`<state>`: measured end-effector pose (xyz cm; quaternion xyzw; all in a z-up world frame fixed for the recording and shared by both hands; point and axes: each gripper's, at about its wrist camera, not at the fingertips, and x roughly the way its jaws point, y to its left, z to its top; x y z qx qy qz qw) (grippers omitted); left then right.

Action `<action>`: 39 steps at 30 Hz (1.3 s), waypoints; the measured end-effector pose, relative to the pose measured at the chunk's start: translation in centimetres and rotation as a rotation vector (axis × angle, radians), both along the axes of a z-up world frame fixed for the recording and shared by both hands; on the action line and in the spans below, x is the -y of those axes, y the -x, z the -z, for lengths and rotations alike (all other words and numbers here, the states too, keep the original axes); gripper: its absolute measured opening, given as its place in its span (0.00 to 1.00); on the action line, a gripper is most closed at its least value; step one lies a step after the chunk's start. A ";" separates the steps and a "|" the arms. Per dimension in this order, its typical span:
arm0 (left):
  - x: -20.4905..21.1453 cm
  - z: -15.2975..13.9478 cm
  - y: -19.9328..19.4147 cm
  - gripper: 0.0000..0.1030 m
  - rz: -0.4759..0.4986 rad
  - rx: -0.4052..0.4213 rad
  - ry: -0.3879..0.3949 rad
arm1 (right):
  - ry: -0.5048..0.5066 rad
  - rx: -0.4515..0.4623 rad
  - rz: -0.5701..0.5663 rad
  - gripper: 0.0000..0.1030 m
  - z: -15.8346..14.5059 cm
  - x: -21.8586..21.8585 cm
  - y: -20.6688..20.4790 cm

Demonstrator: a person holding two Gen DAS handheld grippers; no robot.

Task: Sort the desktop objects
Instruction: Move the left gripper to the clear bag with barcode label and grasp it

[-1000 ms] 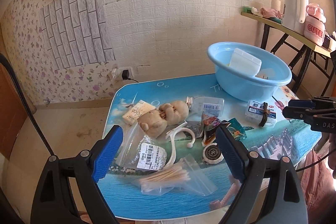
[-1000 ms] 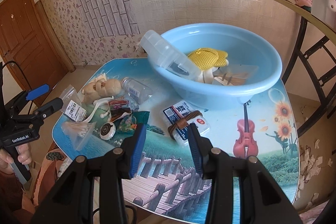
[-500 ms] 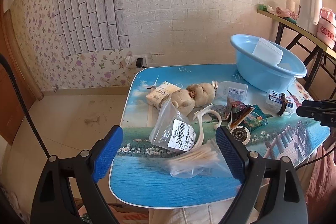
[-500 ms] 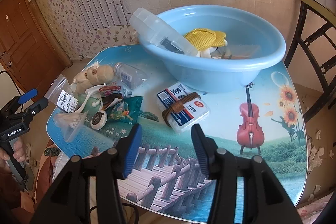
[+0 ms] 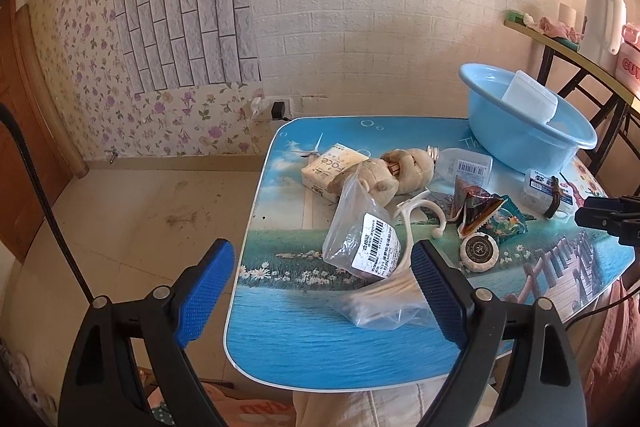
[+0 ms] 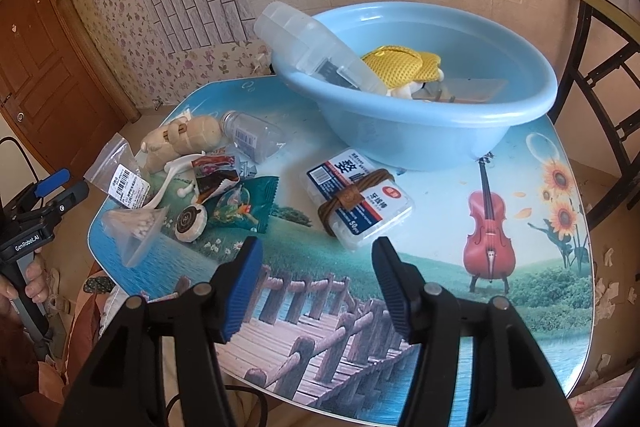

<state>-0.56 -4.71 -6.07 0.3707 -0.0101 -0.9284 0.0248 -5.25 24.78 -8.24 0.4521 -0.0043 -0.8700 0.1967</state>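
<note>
Desktop objects lie scattered on the picture-print table, mostly toward its left edge and back. Blue basin sits at the back edge, holding a clear plastic box leaning on its rim and a yellow mesh pouch. Toothpick box with a brown band around it lies just in front of the basin, near the table's middle. Plush toy lies toward the back left, touching a small tissue pack on one side and a clear bottle on the other. White hook lies in front of the plush toy. Clear bag with a barcode label stands beside the hook, and a bag of cotton swabs lies near the front left edge. Round soap sits next to a green snack packet and a dark red wrapper, all in one cluster.

Left gripper hangs over the table's front left corner with jaws spread wide, nothing between the pads; its right finger overlaps the swab bag in view, contact can't be told. A hand holds its handle. Right gripper hovers over the front edge, jaws about half apart and empty, toothpick box just beyond the tips
</note>
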 end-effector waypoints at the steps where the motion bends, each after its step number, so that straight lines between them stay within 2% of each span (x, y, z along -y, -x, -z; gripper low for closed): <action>1: 0.0 0.1 0.0 0.87 0.000 0.003 0.000 | 0.001 0.000 0.005 0.55 0.1 -0.1 0.0; 10: 0.7 1.6 0.1 0.87 -0.010 0.031 -0.014 | -0.016 0.026 0.038 0.55 1.2 -0.7 0.6; 18: 1.4 2.1 1.6 0.87 -0.009 0.026 -0.051 | -0.095 -0.026 0.016 0.55 1.8 0.1 2.3; 26: 0.8 3.0 3.7 0.86 0.054 0.030 -0.095 | -0.115 -0.040 -0.040 0.55 2.1 0.6 3.7; 27: 0.7 3.1 3.9 0.84 0.065 0.030 -0.093 | -0.117 -0.038 -0.050 0.56 2.1 0.7 3.9; 32: 0.1 3.9 4.9 0.44 0.108 0.071 -0.107 | -0.113 -0.027 -0.081 0.62 2.5 1.0 4.8; 36: -0.3 3.9 4.9 0.35 0.125 0.070 -0.108 | -0.121 -0.019 -0.106 0.77 2.8 1.5 5.4; 39: -0.4 3.6 4.7 0.29 0.120 0.064 -0.110 | -0.135 -0.012 -0.113 0.77 3.3 2.0 5.8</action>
